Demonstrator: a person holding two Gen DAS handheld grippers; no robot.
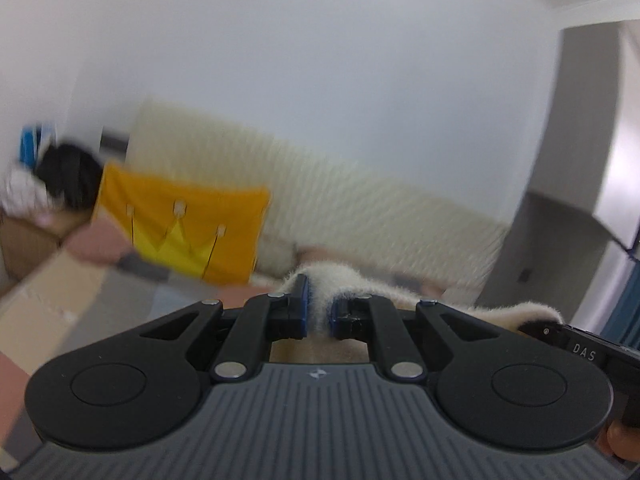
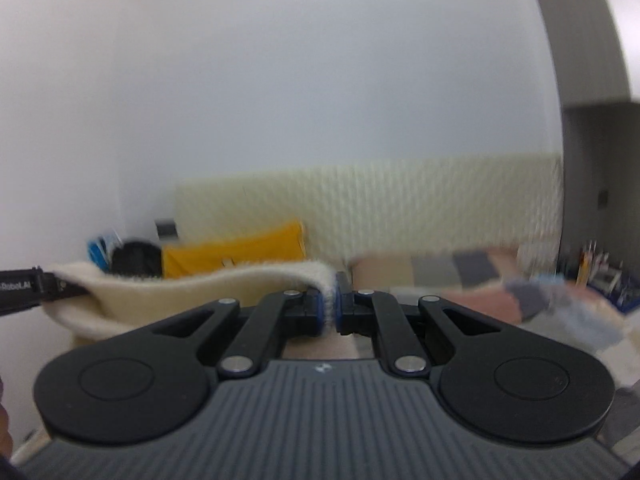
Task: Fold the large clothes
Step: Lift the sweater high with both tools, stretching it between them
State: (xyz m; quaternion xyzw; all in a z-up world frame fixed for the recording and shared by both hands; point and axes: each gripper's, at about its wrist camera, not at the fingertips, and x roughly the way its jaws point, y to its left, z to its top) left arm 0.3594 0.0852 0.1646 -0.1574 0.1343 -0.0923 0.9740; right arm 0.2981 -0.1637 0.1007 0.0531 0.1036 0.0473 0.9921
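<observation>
Open air ahead up to the white wall (image 2: 320,80). Far left blocked: yellow cushion (image 1: 180,228), cardboard box (image 1: 24,248). Right: grey pillar (image 1: 580,160).

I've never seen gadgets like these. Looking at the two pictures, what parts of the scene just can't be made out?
- Cream fuzzy garment: both views show only its held edge; the gripper bodies hide what hangs below, so its type and size are unknown.
- Yellow crown cushion: motion blur smears it in the left view; the garment partly covers it in the right.
- Black object beside the cushion: too blurred to identify.
- Shelf clutter, right view: too small.
</observation>
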